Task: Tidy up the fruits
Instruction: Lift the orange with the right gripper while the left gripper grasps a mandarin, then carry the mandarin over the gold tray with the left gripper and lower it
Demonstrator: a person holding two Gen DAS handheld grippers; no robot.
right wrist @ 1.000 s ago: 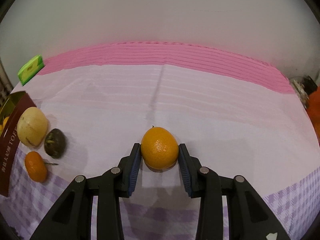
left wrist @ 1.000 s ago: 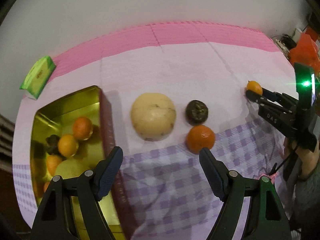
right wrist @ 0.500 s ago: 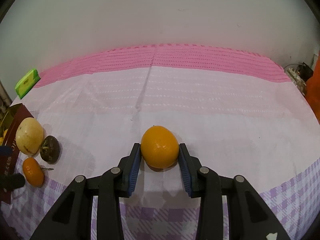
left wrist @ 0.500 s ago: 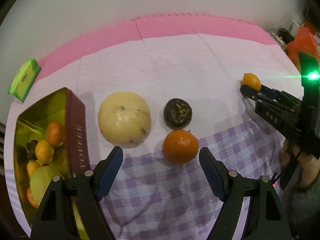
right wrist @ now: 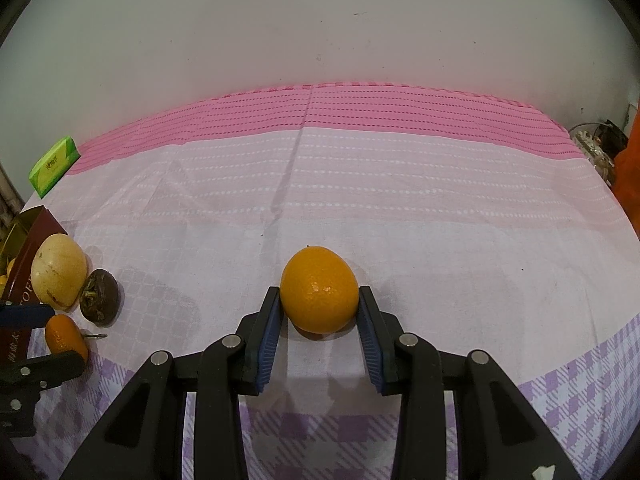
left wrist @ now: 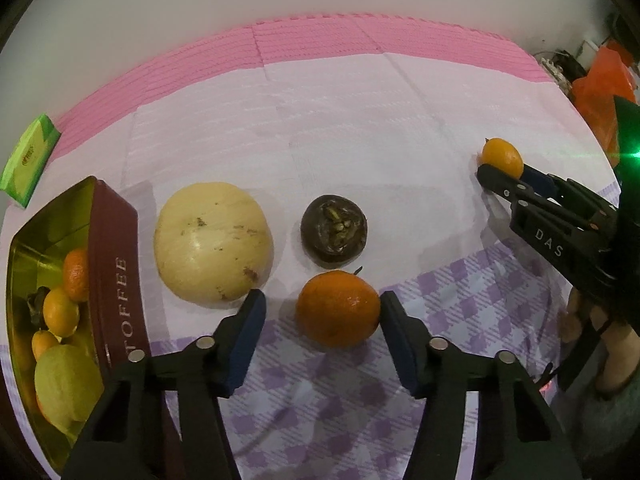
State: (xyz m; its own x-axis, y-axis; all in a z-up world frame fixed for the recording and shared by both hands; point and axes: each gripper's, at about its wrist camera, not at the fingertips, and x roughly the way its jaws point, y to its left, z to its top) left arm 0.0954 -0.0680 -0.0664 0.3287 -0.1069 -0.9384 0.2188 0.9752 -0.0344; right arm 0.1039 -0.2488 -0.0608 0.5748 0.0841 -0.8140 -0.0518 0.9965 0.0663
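A tangerine [left wrist: 338, 308] lies on the checked cloth between the fingers of my left gripper [left wrist: 322, 302]. Its jaws are closing: the right pad [left wrist: 390, 316] is at the fruit's skin and a gap remains at the left pad. Just beyond lie a dark round fruit [left wrist: 334, 230] and a large pale yellow fruit [left wrist: 214, 242]. My right gripper [right wrist: 319, 298] is shut on a yellow-orange citrus fruit [right wrist: 319, 294] resting on the cloth, far right in the left wrist view [left wrist: 502, 156].
An open gold tin [left wrist: 116, 280] marked TOFFEE stands at the left, holding several small oranges and a green fruit [left wrist: 66, 384]. A green packet [left wrist: 30, 160] lies at the far left edge. An orange bag [left wrist: 600, 92] and cables sit at the far right. A wall runs behind.
My left gripper has come down and forward over the tangerine, and its jaws have narrowed around it. The right gripper keeps still with its citrus fruit.
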